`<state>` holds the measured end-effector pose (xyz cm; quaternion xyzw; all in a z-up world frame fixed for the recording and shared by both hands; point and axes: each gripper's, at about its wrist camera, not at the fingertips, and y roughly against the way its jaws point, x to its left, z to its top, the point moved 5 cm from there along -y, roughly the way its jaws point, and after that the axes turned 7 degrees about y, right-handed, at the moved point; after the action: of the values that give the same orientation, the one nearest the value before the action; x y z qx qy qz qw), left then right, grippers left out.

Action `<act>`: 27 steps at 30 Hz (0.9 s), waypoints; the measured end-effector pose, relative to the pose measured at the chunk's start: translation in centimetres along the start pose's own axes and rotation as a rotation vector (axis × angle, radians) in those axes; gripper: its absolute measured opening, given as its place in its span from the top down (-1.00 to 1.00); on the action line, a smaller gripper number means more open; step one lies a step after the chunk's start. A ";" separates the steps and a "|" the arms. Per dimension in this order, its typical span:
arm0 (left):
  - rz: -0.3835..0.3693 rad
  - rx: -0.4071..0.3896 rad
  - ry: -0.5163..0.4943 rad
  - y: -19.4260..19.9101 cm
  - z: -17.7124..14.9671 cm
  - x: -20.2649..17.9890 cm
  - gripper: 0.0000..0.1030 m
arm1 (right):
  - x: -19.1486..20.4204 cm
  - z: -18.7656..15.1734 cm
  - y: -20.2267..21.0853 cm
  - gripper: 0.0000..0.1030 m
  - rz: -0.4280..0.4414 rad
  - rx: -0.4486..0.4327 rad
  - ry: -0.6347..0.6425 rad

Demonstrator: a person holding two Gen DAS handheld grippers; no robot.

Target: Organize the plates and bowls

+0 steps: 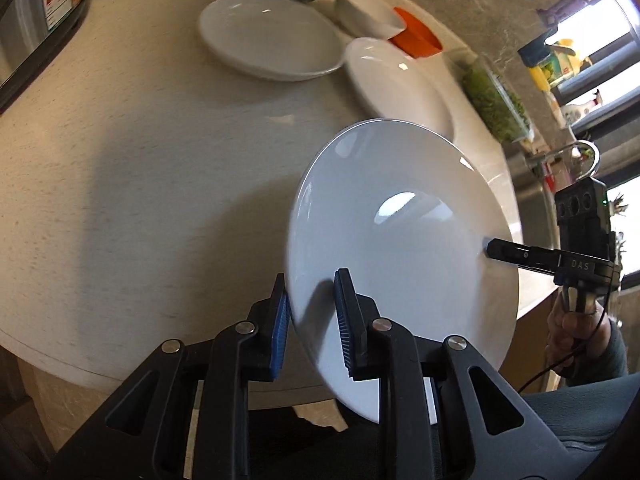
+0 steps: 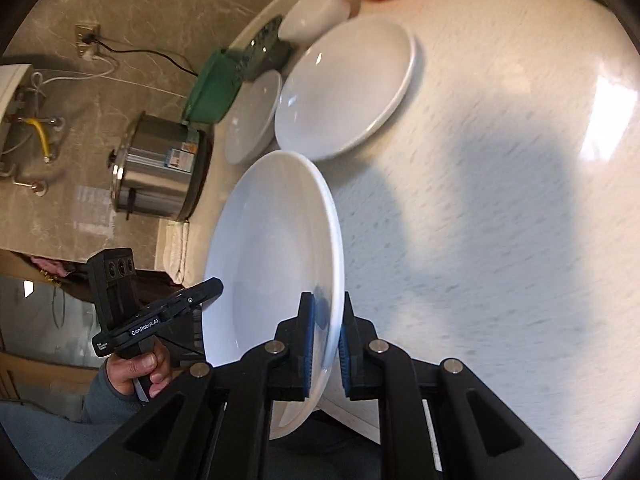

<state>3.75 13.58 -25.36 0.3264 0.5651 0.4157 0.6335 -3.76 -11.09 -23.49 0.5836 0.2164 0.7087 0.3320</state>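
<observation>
**Two Tongs, One Plate**

We held one white plate (image 1: 400,248) with both tongs. Our left tongs (image 1: 312,320) pinched its near rim, and our right tongs (image 2: 326,344) pinched the other rim, both squeezed nearly shut on it. The plate tipped up on its edge, its hollow face toward the right tongs, above the pale round table (image 1: 140,160). Beyond the tongs sat two more white plates (image 1: 272,36), a white bowl (image 1: 364,12) and an orange bowl (image 1: 416,36). Only the right view showed the steel cooker (image 2: 160,168) and wall socket (image 2: 86,38).

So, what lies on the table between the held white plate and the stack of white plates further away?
In the left wrist view, another white plate lies on the table between the held plate and the stack.
</observation>
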 end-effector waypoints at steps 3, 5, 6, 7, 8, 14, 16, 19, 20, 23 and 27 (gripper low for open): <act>0.012 0.015 -0.024 0.0 0.0 3.3 0.60 | 0.9 -0.9 -2.6 0.69 -0.026 0.002 -0.019; 0.019 0.016 -0.048 -0.2 0.2 4.5 0.59 | 1.1 -1.3 -3.6 0.68 -0.038 0.000 -0.028; 0.015 0.012 -0.055 -0.3 0.5 5.1 0.59 | 1.2 -1.2 -3.8 0.68 -0.044 -0.004 -0.030; 0.013 0.015 -0.058 -0.5 0.7 5.4 0.59 | 1.1 -1.2 -4.0 0.68 -0.049 -0.010 -0.034; 0.010 0.019 -0.064 -0.7 1.0 6.1 0.59 | 1.2 -1.2 -4.2 0.67 -0.060 -0.014 -0.037; 0.016 0.004 -0.120 -1.4 2.5 6.4 0.59 | 0.6 -1.0 -5.1 0.61 -0.099 -0.017 -0.045; 0.027 0.009 -0.143 -1.3 2.5 6.7 0.58 | 0.5 -1.1 -5.1 0.61 -0.100 -0.018 -0.044; 0.033 0.009 -0.144 -1.4 2.5 5.7 0.57 | 0.6 -1.1 -5.1 0.60 -0.124 -0.015 -0.013; 0.035 0.011 -0.139 -1.4 2.6 5.6 0.55 | 0.6 -1.1 -5.2 0.59 -0.117 -0.013 -0.014; 0.044 -0.001 -0.138 -2.3 2.8 4.1 0.51 | 0.6 -0.8 -5.1 0.56 -0.131 -0.016 0.000; 0.063 -0.015 -0.145 -2.5 2.7 3.4 0.50 | 1.6 -0.3 -5.4 0.47 -0.166 -0.023 0.039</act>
<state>6.84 15.69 -28.72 0.3686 0.5043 0.4149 0.6616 -3.01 -6.22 -26.25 0.5459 0.2625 0.6923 0.3921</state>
